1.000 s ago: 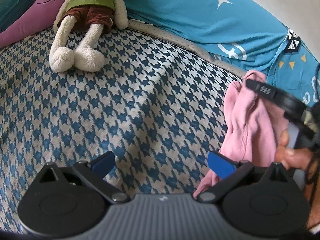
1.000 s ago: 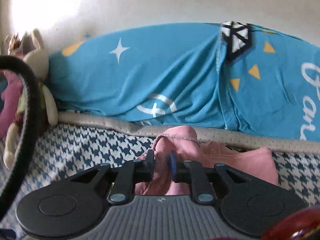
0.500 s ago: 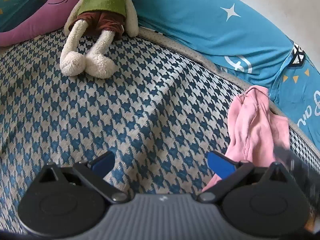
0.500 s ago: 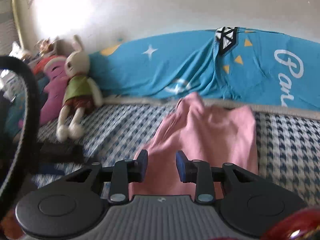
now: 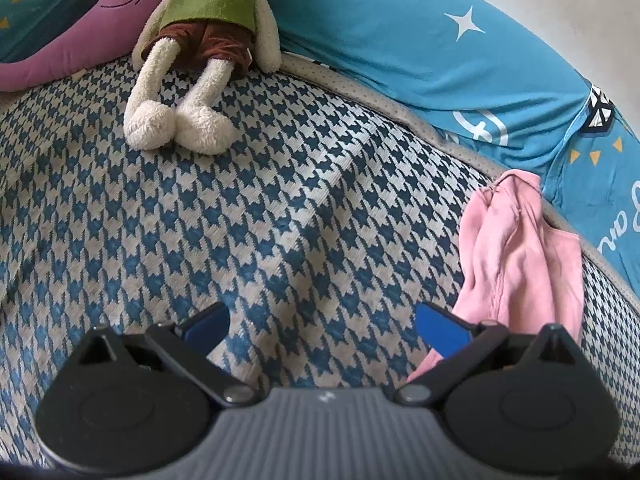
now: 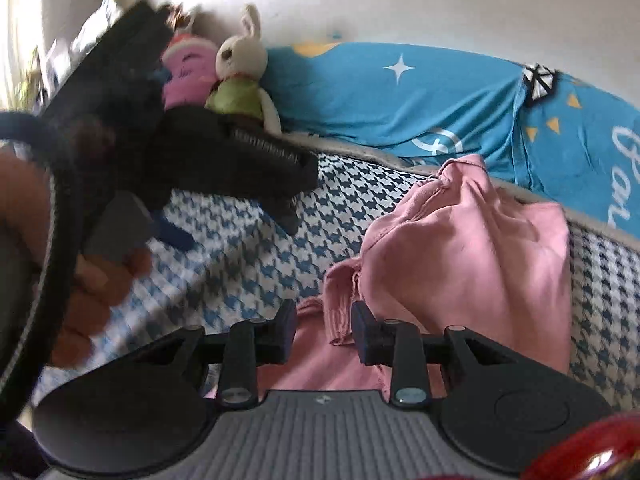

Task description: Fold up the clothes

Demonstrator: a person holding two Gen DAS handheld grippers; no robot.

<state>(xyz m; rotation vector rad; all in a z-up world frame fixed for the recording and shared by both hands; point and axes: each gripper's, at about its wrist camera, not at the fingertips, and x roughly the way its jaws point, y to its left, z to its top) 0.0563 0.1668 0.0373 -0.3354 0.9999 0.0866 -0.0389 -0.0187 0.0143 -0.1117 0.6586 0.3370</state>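
Note:
A crumpled pink garment (image 5: 520,248) lies on the houndstooth bedspread (image 5: 280,200) near the blue quilt. In the left wrist view it is off to the right of my left gripper (image 5: 322,322), which hovers open over bare bedspread with nothing between its blue pads. In the right wrist view the pink garment (image 6: 460,248) is straight ahead. My right gripper (image 6: 324,330) is open just above its near edge; a loose cuff lies in the gap and the pads do not press on it. The left gripper (image 6: 236,228) and the hand holding it fill that view's left side.
A plush rabbit (image 5: 200,60) in a green top and a purple cushion (image 5: 80,36) rest at the head of the bed. A bunched blue quilt (image 5: 420,40) with stars runs along the wall behind the garment. Bedspread stretches between the rabbit and the garment.
My right gripper let go of the pink garment, opened and drew back from it across the bed, rolling as it went. The garment slumped onto the bedspread. The left gripper held its place.

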